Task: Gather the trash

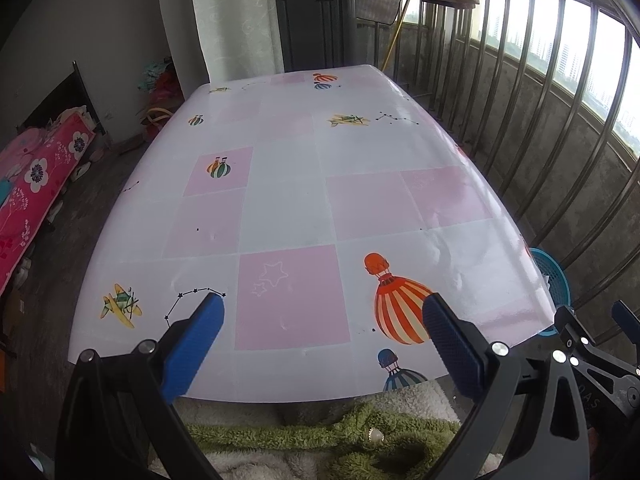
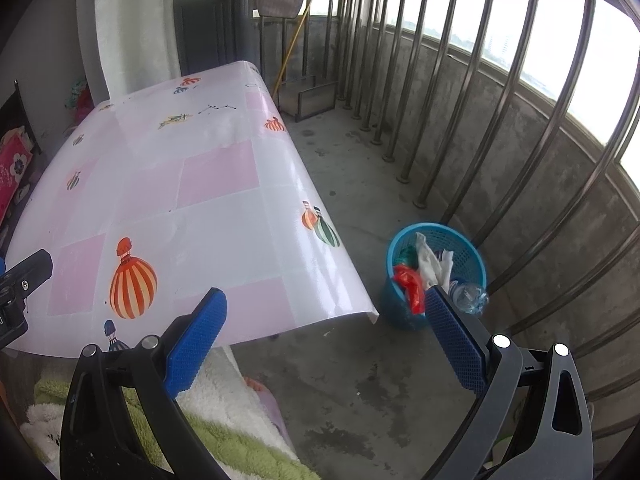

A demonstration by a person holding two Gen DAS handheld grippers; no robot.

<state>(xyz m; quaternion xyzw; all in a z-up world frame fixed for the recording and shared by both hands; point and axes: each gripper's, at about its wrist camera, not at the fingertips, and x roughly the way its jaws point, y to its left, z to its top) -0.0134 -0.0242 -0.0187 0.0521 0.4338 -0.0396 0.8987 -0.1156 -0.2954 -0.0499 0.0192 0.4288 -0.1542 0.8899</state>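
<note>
A blue mesh trash basket [image 2: 468,248] stands on the concrete floor right of the table. It holds white tissue [image 2: 428,258], a red plastic bag [image 2: 410,282], something green and a clear plastic bottle [image 2: 470,296]. Its rim [image 1: 554,276] peeks past the table's right edge in the left wrist view. My left gripper [image 1: 324,316] hangs open over the near end of the table with nothing between its blue pads. My right gripper [image 2: 326,312] is open too, low over the table's near right corner, left of the basket. No loose trash shows on the table.
The table [image 1: 288,200] wears a glossy pink-and-white cloth with balloon prints. A steel railing [image 2: 500,128] and concrete wall run along the right. A green and white fuzzy garment [image 1: 332,436] lies below the near edge. A pink floral cushion [image 1: 36,184] sits far left.
</note>
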